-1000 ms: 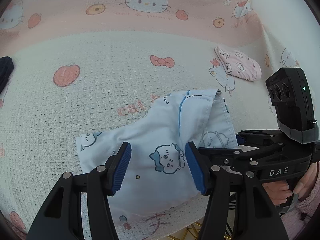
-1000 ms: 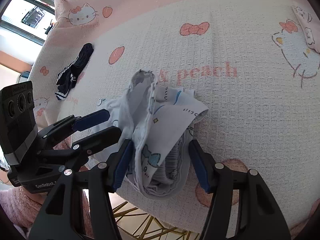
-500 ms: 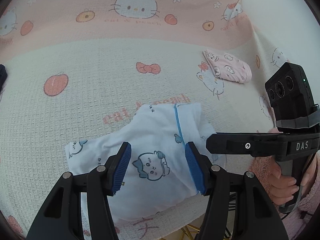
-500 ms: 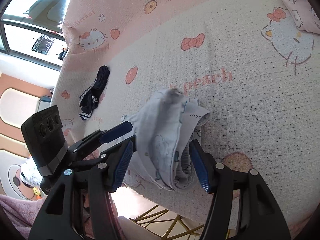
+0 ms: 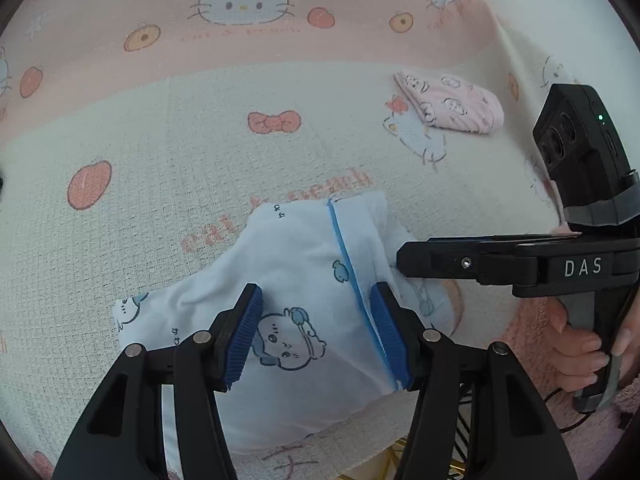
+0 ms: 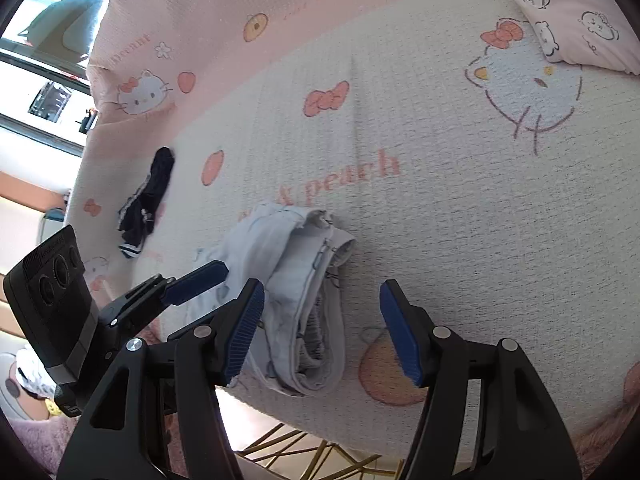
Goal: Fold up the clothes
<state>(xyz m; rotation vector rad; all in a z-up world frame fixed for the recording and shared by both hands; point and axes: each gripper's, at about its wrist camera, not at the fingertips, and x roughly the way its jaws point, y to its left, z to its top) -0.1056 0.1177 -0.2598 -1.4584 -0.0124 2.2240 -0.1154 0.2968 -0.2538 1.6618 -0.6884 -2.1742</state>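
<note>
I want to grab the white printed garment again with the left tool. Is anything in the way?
Nothing visible blocks it. The left tool hangs open right above the white printed garment, with no other item between. The right tool sits open at the garment's right edge.

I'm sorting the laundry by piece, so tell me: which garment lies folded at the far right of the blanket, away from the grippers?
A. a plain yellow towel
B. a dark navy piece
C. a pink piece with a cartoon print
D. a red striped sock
C: the pink printed garment lies folded flat on the blanket, clear of both grippers.
</note>
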